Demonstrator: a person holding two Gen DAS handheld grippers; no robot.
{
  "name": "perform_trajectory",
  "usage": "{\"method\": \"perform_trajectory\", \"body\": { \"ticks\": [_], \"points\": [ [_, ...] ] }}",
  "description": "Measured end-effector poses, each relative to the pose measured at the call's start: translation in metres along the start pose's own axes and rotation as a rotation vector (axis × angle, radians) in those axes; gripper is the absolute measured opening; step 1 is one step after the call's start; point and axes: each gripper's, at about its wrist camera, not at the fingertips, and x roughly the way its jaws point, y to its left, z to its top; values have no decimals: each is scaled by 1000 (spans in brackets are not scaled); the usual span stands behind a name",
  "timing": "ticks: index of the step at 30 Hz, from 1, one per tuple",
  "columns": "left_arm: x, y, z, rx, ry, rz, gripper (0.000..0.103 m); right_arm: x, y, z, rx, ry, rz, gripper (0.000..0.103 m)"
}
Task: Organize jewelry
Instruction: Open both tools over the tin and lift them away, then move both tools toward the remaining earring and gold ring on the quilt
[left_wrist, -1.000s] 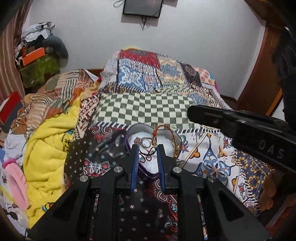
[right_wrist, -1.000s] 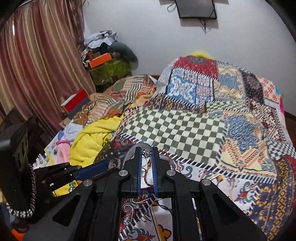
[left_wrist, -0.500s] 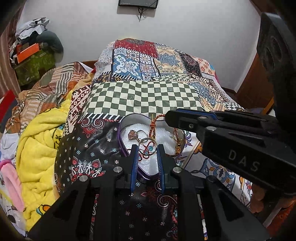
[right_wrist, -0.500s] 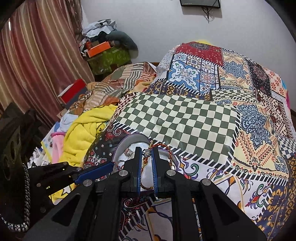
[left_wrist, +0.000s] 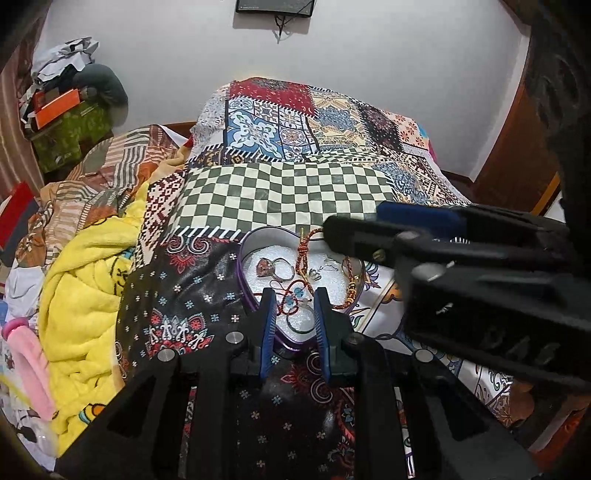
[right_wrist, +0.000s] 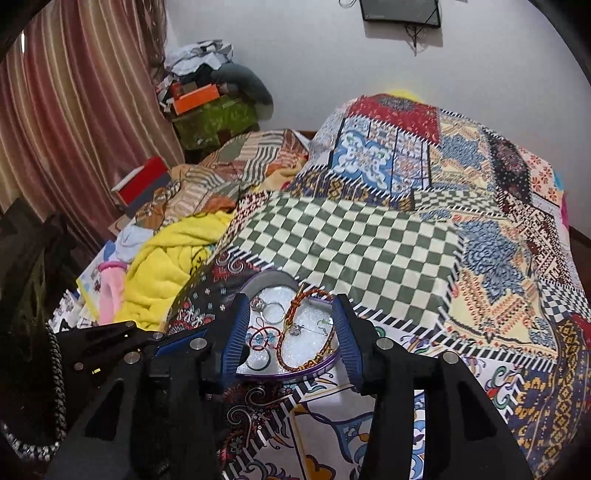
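A heart-shaped tin (right_wrist: 291, 365) with a purple rim and white padded lining sits on the patchwork bedspread (right_wrist: 354, 243), at the near edge of its green-and-cream checked panel. This tin is the reference landmark for all that follows.

Contents of the tin: a ring with a pink stone (left_wrist: 266, 266) lies toward the left of the lining. A red and gold braided cord bracelet (right_wrist: 295, 332) loops through the centre and right of the tin, its knotted end rising past the far rim. A wire ornament with blue beads (right_wrist: 260, 338) lies near the left front. A dark plain ring (left_wrist: 301, 325) lies at the near point of the heart. Smaller silver pieces lie right of centre; their type cannot be told.

The left gripper (left_wrist: 294, 308) hangs over the near point of the tin, its jaws apart with a moderate gap, clamped on nothing; the blue-beaded ornament and dark ring show between them.

The right gripper (right_wrist: 291, 334) is over the tin, its jaws spread wide, almost as wide as the tin, and clear of the jewelry. In the left wrist view it crosses from the right with its tips over the far right lobe of the tin.

A yellow blanket (right_wrist: 166, 266) is bunched left of the tin. A wall-mounted screen (right_wrist: 400, 11) hangs well beyond it.
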Motion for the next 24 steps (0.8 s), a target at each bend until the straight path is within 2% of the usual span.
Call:
{"method": "perform_trajectory", "body": {
  "ticks": [14, 24],
  "points": [
    [-38, -17, 14, 25, -69, 21, 25, -57, -23, -1, 50, -99, -62, 43],
    [-37, -58, 18, 71, -71, -34, 26, -101, -70, -30, 134, -117, -172, 43]
  ]
}}
